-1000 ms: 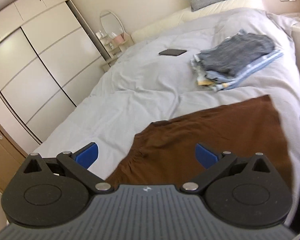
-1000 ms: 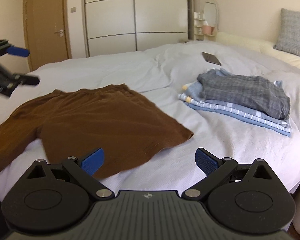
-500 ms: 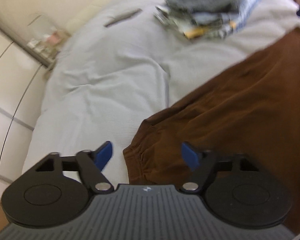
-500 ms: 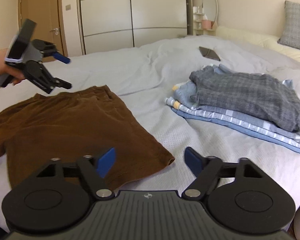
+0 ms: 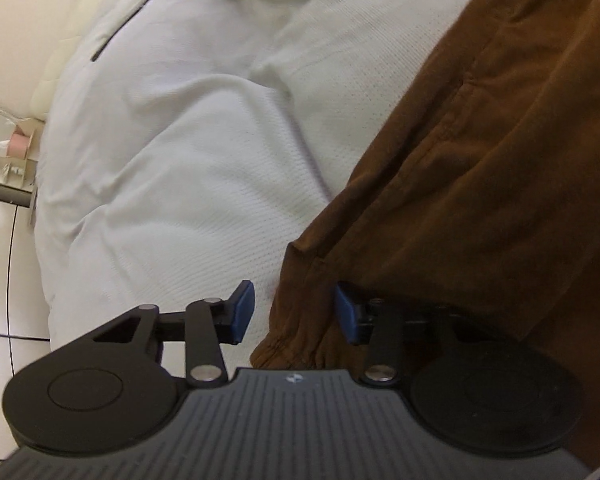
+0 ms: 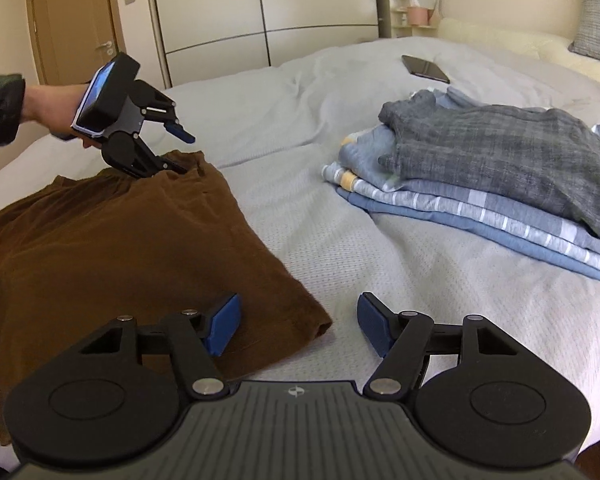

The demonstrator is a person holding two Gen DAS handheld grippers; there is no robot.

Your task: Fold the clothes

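Observation:
A brown garment (image 6: 112,248) lies flat on the white bed (image 6: 340,240). In the left wrist view my left gripper (image 5: 294,314) points down at the garment's gathered corner (image 5: 300,320). That corner sits between the closing jaws; the left pad (image 5: 242,312) still stands apart from the cloth. The right wrist view shows this left gripper (image 6: 182,152) at the garment's far edge, held by a hand (image 6: 56,112). My right gripper (image 6: 298,326) hovers low over the near corner of the garment (image 6: 316,320). Its jaws are closing around that corner without pressing on it.
A stack of folded clothes (image 6: 500,176), grey on top of blue stripes, lies on the right of the bed. A dark phone (image 6: 426,69) rests further back. White wardrobe doors (image 6: 260,12) and a wooden door (image 6: 76,28) stand behind the bed.
My left gripper swung down and rolled onto the garment's gathered corner while its jaws narrowed a lot. My right gripper moved forward and lower to the near corner, its jaws narrowing too.

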